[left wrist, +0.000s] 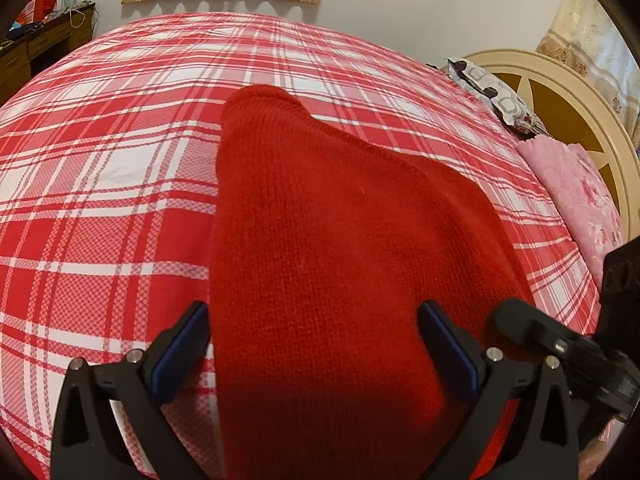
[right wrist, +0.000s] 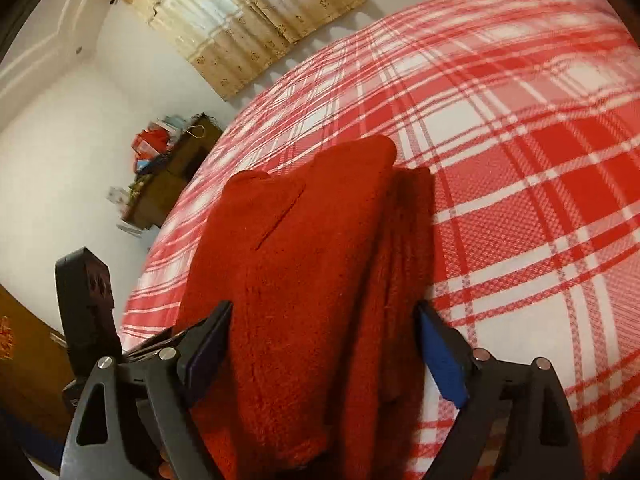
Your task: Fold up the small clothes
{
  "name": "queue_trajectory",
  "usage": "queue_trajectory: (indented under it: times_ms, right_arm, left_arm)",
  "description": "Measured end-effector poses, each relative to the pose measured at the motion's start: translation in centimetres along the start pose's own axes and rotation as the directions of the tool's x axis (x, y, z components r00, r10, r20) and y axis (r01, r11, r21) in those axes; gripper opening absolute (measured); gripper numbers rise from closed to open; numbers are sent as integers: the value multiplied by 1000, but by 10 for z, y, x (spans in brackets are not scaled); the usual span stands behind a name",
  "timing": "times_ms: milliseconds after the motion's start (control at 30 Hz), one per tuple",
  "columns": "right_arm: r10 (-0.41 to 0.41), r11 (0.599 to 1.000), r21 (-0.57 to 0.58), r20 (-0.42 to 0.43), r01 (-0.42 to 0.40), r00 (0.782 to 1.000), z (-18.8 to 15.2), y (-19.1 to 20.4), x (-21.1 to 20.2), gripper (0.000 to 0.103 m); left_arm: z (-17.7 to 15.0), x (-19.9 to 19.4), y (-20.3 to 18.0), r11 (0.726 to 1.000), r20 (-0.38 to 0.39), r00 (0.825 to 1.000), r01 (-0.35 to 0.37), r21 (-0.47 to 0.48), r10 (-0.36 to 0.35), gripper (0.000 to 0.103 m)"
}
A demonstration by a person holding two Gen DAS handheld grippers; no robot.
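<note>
- A red knitted garment (left wrist: 340,248) lay on the bed's red-and-white plaid sheet (left wrist: 100,200), already doubled into a long narrow stack that ran away from both cameras
- In the right wrist view the layered edges of the stack showed along its right side, and a sleeve or flap lay folded across the top
- The left gripper (left wrist: 314,344) stood wide open over the near end of the garment, its blue pads on either side of the knit and apart from it, so it gripped nothing
- The right gripper (right wrist: 324,344) was likewise spread wide, jaws straddling the near end of the stack; the pads did not press on the cloth, and nothing was held
- Each gripper showed at the edge of the other's view, so the two worked close together at the same end
- Judged from this, the lengthwise folds looked done and the step in hand was a release, or a re-seating, before the last fold
- The next move would likely call for both grippers to pinch the near edge through all layers, lift it together and carry it toward the far end, keeping the stack square so the loose flap did not slide off
- A patterned pillow (left wrist: 492,92) and a pink cloth (left wrist: 572,184) lay well apart, near the headboard (left wrist: 560,92), out of the way
</note>
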State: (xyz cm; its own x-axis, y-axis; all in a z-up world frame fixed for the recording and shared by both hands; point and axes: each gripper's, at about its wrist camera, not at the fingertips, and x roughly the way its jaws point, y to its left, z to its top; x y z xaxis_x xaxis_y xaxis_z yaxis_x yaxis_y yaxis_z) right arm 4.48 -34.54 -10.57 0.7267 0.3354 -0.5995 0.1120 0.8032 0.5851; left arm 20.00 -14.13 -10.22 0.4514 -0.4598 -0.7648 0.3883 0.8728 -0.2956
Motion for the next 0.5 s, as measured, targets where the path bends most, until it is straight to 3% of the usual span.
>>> queue_trajectory:
  times_ms: [167, 267, 500]
  right_arm:
    - [-73, 994, -77, -9, 72, 997, -3, 7, 2, 65]
    - [-51, 995, -83, -9, 50, 999, -6, 7, 3, 51]
    - [-114, 976, -178, 65, 124, 991, -14, 23, 1, 45]
  left_arm:
    - [0, -1, 1, 1000, 1, 1000, 8, 0, -8, 103]
    - [0, -1, -1, 1000, 2, 1000, 8, 3, -8, 103]
    - [-1, -5, -2, 997, 18, 997, 82, 1, -82, 81]
